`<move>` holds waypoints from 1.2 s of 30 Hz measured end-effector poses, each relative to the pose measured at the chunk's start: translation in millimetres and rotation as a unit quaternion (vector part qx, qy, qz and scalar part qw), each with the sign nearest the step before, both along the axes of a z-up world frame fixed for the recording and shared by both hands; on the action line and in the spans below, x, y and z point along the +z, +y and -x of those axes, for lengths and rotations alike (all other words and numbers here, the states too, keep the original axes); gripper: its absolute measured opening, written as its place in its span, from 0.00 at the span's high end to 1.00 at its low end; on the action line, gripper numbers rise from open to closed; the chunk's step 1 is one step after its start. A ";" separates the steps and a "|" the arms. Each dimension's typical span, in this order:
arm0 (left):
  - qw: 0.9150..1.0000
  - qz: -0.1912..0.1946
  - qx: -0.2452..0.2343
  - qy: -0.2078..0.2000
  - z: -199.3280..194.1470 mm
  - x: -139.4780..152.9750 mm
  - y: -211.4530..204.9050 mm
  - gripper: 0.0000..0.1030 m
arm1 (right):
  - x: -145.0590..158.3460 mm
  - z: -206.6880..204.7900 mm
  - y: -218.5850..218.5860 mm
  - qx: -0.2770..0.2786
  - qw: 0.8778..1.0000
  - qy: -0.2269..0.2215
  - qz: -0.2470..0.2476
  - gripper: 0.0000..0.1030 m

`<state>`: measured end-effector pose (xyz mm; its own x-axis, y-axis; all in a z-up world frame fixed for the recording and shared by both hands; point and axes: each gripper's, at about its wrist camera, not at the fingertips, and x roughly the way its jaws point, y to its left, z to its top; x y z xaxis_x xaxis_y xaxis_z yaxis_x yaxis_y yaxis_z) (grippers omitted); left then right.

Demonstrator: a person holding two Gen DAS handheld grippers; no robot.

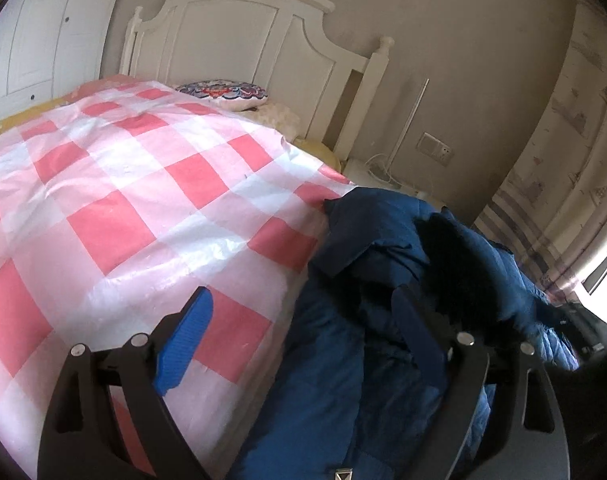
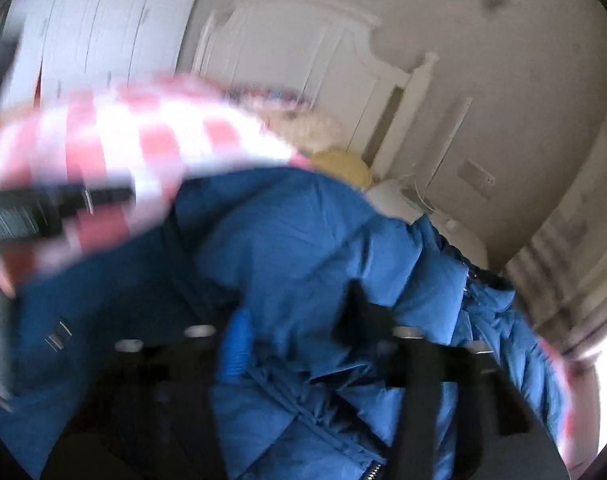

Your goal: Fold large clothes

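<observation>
Lying bunched at the bed's [image 1: 43,216] near right edge is a blue puffer jacket [image 1: 343,320], partly draped off the side; its dark lining shows in the left wrist view. Bed has a pink/white checked cover [image 1: 143,184] w/ a patterned cushion [image 1: 223,94] by the white headboard [image 1: 239,36].

Left claw [image 1: 303,312] is spread wide: one blue pad over the checked cover, other pad over the jacket, nothing pinched btwn them.

Right claw [image 2: 299,328] view is blurred. Jaws stand narrow w/ a fold of jacket fabric bulging btwn the blue pad and the black finger, apparently clamped on it. Jacket zipper [image 2: 373,470] visible at bottom edge. Left claw's black body shows at far left of that view.
</observation>
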<state>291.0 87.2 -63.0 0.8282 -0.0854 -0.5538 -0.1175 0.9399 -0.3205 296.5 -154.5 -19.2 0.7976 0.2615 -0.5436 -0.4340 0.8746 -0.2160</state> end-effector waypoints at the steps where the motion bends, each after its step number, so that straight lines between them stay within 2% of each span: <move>1: 1.000 0.001 0.000 0.001 -2.5 -2.4 0.3 0.13 | 13.1 0.8 -21.3 -0.022 0.998 -0.005 -0.055 0.74; 2: 1.000 0.003 0.000 0.001 -1.9 -2.1 1.1 0.13 | 21.3 0.9 -39.7 -0.041 0.994 -0.006 -0.097 0.75; 4: 1.000 0.002 0.000 0.000 -1.6 -1.4 1.2 0.12 | 34.8 1.8 -98.8 -0.100 0.970 0.002 -0.222 0.76; 5: 1.000 0.002 -0.001 -0.001 -1.8 -2.0 0.8 0.12 | 35.0 3.0 -141.5 -0.145 0.941 0.010 -0.305 0.76; 6: 1.000 0.002 -0.002 -0.001 -2.1 -2.0 0.6 0.11 | 28.5 5.0 -183.3 -0.197 0.904 0.024 -0.378 0.75; 7: 1.000 0.002 -0.003 0.000 -2.4 -3.0 0.5 0.11 | 22.3 6.8 -209.4 -0.235 0.879 0.036 -0.414 0.75; 8: 1.000 0.002 -0.004 0.000 -2.8 -3.4 0.1 0.11 | 6.1 8.1 -244.3 -0.284 0.846 0.062 -0.448 0.74; 9: 1.000 0.003 -0.005 0.002 -3.4 -3.7 0.2 0.11 | -5.9 7.2 -262.2 -0.303 0.831 0.088 -0.458 0.71; 11: 1.000 0.006 -0.006 0.005 -4.5 -4.6 0.5 0.11 | -30.6 9.1 -286.4 -0.321 0.814 0.133 -0.465 0.57; 13: 1.000 0.007 -0.006 0.007 -4.9 -5.0 0.8 0.11 | -47.5 14.8 -297.0 -0.304 0.808 0.148 -0.483 0.23; 14: 1.000 0.008 -0.006 0.007 -4.9 -5.1 0.9 0.10 | -50.6 18.9 -297.9 -0.292 0.807 0.141 -0.494 0.19; 16: 1.000 0.008 -0.005 0.008 -4.8 -5.4 1.1 0.10 | -50.3 23.4 -297.8 -0.277 0.812 0.128 -0.498 0.17; 18: 1.000 0.007 -0.005 0.009 -4.9 -5.7 0.6 0.10 | -47.2 20.2 -291.9 -0.269 0.821 0.130 -0.486 0.17; 23: 1.000 0.005 -0.006 0.011 -5.8 -6.0 0.0 0.10 | -41.9 -6.4 -271.4 -0.269 0.836 0.157 -0.452 0.17; 24: 1.000 0.005 -0.006 0.012 -5.9 -6.0 0.0 0.10 | -41.6 -13.4 -269.1 -0.271 0.839 0.165 -0.442 0.27; 25: 1.000 0.005 -0.006 0.013 -5.9 -6.3 0.4 0.10 | -39.8 -19.0 -268.9 -0.272 0.842 0.171 -0.433 0.48; 27: 1.000 0.007 -0.004 0.015 -5.7 -6.7 1.3 0.10 | -33.1 -19.3 -265.1 -0.262 0.848 0.156 -0.433 0.69; 30: 1.000 0.009 -0.003 0.015 -5.3 -7.2 2.3 0.10 | -1.4 8.1 -258.2 -0.238 0.870 0.075 -0.424 0.76; 31: 1.000 0.009 -0.003 0.015 -5.1 -7.2 1.9 0.10 | 9.8 20.7 -257.8 -0.230 0.874 0.049 -0.426 0.76; 34: 1.000 0.009 -0.005 0.016 -5.6 -7.3 2.1 0.10 | 21.1 44.0 -263.1 -0.227 0.871 0.017 -0.435 0.76; 36: 1.000 0.011 -0.005 0.017 -5.9 -7.8 2.7 0.09 | 8.1 47.4 -271.5 -0.248 0.869 0.037 -0.426 0.76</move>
